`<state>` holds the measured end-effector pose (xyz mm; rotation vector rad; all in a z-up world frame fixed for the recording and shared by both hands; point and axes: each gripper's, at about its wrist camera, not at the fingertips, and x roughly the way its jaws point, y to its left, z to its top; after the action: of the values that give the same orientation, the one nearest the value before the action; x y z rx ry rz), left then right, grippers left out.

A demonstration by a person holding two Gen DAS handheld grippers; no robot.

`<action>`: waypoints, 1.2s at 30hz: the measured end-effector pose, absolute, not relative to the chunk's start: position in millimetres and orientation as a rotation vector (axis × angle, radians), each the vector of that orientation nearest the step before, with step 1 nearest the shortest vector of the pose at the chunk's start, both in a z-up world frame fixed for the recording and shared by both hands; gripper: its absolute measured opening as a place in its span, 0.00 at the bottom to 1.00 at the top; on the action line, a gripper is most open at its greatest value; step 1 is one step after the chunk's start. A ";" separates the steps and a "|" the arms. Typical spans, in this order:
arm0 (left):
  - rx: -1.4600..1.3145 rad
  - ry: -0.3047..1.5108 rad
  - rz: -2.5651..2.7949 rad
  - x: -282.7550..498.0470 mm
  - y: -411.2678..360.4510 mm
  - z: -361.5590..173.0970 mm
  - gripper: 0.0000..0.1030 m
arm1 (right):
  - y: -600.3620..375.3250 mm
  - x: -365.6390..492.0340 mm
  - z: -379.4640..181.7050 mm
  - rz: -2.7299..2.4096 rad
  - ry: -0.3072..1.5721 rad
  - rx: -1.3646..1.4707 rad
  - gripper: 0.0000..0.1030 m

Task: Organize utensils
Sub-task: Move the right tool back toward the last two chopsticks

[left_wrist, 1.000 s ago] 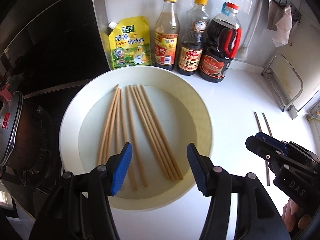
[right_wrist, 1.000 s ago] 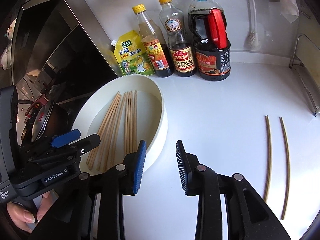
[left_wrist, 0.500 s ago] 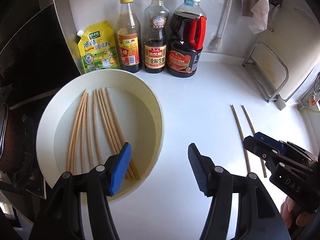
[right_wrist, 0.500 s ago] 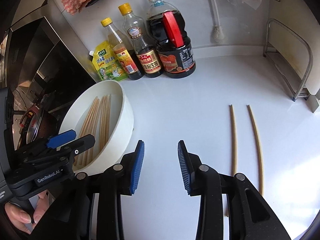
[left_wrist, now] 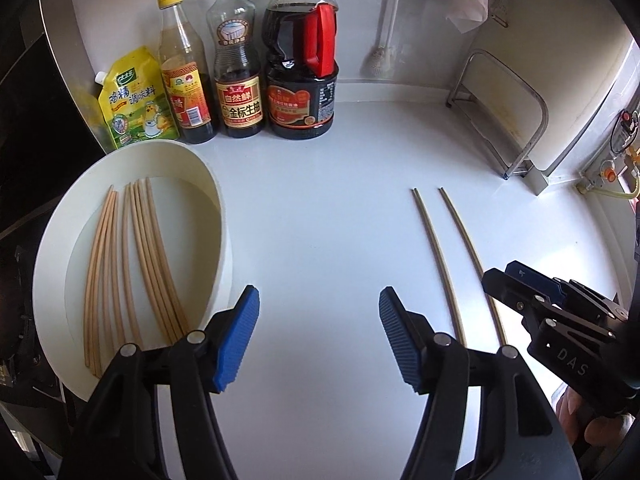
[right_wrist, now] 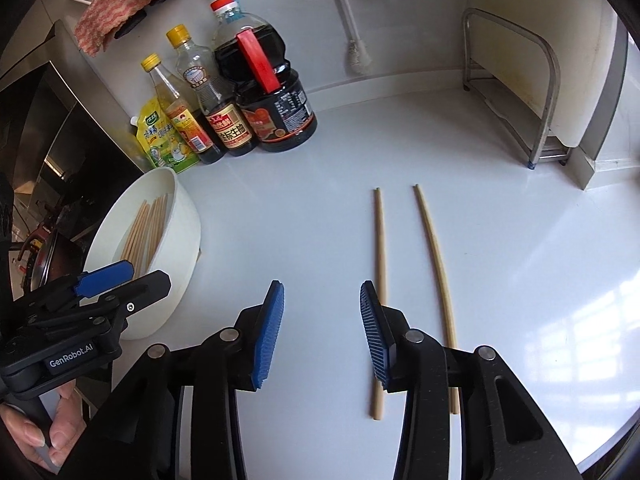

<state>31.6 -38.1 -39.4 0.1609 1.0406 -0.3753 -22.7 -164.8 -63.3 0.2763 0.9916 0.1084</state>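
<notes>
Chopsticks are my step: two loose chopsticks [right_wrist: 404, 280] lie mid-worktop, the rest in the white bowl [left_wrist: 48, 280] at its left edge. Right gripper [right_wrist: 322, 328], jaws just widening and empty, must straddle one; left gripper [left_wrist: 318, 336] hangs open. White worktop [right_wrist: 540, 264], sauce bottles [left_wrist: 240, 68] at the back edge.

2 chopsticks [right_wrist: 404, 280] side by side on counter; rest [left_wrist: 132, 256] in bowl [left_wrist: 52, 264]
</notes>
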 end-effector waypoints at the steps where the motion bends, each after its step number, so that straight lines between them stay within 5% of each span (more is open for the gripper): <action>1: 0.162 1.043 -0.380 31.2 -42.4 -40.9 0.59 | -169.5 -24.0 -65.9 0.101 0.994 0.278 0.37; 36: 0.179 1.114 -0.377 39.8 -135.6 -108.5 0.64 | -232.7 -6.9 -150.7 0.008 1.054 0.105 0.43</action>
<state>39.8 -135.6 -108.5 0.1794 1.1140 -0.3772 -6.9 -232.7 -150.7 0.1045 1.0536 0.0083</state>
